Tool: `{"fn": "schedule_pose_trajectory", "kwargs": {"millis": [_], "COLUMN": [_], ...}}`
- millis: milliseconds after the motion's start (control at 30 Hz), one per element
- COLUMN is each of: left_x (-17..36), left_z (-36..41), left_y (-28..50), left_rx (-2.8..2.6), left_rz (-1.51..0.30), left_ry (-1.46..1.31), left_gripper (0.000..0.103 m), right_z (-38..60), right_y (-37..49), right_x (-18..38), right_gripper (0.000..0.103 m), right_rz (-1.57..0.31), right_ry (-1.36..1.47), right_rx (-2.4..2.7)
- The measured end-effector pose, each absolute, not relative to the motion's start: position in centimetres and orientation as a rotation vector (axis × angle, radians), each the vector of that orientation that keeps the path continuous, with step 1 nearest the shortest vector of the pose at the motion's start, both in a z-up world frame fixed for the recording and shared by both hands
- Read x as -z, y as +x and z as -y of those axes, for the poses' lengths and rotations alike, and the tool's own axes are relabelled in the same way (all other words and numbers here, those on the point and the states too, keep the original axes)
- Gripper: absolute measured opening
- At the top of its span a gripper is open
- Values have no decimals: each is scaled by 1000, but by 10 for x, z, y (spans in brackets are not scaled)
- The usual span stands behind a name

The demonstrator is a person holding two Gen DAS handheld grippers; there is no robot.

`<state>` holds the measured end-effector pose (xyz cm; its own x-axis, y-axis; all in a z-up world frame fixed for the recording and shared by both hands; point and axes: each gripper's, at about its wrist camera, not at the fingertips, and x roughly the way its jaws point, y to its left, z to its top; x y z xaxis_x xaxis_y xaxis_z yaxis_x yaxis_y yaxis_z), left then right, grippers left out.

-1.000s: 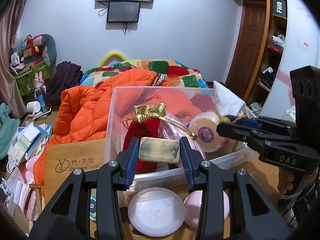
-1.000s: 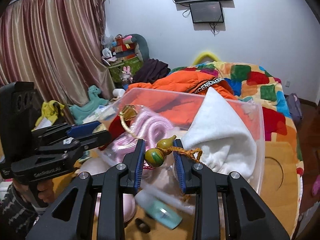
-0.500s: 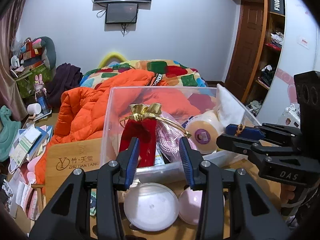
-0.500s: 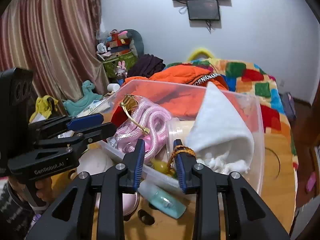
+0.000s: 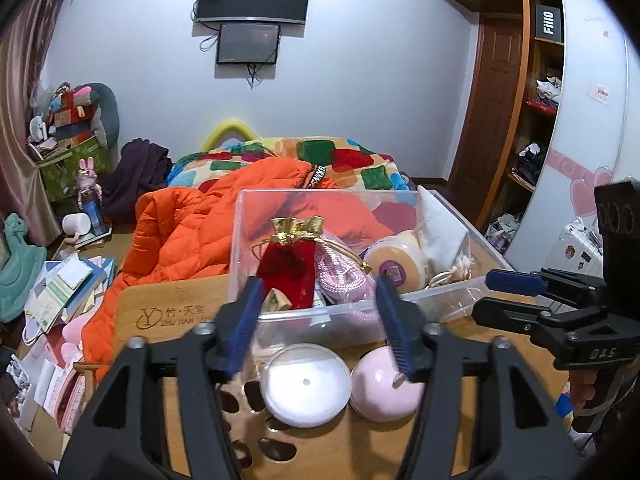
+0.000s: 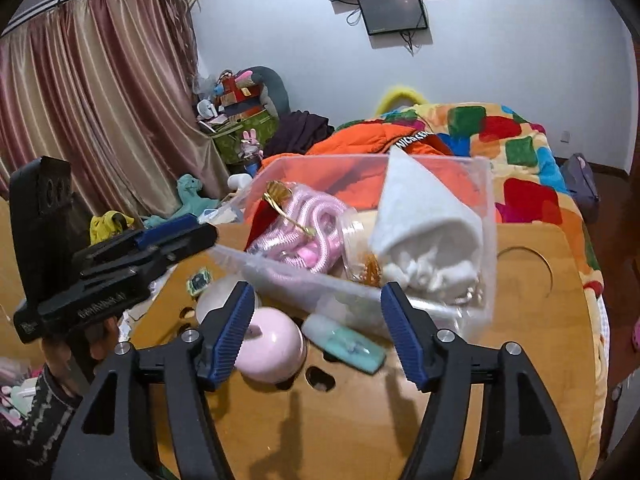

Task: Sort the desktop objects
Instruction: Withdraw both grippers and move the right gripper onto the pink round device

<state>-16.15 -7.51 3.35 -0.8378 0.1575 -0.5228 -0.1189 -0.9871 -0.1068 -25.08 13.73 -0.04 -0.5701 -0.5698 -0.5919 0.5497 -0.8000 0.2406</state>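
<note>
A clear plastic bin (image 5: 240, 240) stands on the wooden table (image 5: 168, 304) and holds a red pouch with a gold top (image 5: 290, 268), a pink cord (image 5: 340, 276), a round cream jar (image 5: 394, 258) and a white cloth (image 5: 440, 224). My left gripper (image 5: 320, 320) is open and empty just in front of the bin. My right gripper (image 6: 320, 332) is open and empty, also in front of the bin (image 6: 486, 184). On the table before the bin lie a white round lid (image 5: 306, 384), a pink round object (image 6: 272, 350) and a mint tube (image 6: 348, 346).
An orange jacket (image 5: 188, 224) and a colourful quilt (image 5: 340, 156) lie on the bed behind the table. Papers and toys clutter the floor at the left (image 5: 60, 292). The table has cut-out holes (image 6: 320, 378) and a round recess (image 6: 524, 268) at the right.
The left gripper let go of a cream block into the bin and opened wide. The right gripper let go of the beaded gourd charm into the bin and opened wide. Both drew back.
</note>
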Motion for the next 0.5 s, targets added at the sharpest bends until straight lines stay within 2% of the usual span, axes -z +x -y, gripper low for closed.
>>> {"fn": "schedule_pose_trajectory", "kwargs": {"millis": [167,267,500], "left_x": [-36,-32,-5], "left_z": [88,99,120], "left_y": [-147,-139,-122], "left_rx": [-2928,-2942,-2907], "left_rz": [111,136,188], "left_ry": [-803,-820,-940], "left_gripper": [74,74,75], "right_z": [-148,-153,-142], "right_y": [-244,-239,-229], "right_x": [12,20,34], "right_gripper": [65,69,69], "right_rz": [39,78,43], "right_ry": [924,941,971], "right_rx": [2379,2399,2361]}}
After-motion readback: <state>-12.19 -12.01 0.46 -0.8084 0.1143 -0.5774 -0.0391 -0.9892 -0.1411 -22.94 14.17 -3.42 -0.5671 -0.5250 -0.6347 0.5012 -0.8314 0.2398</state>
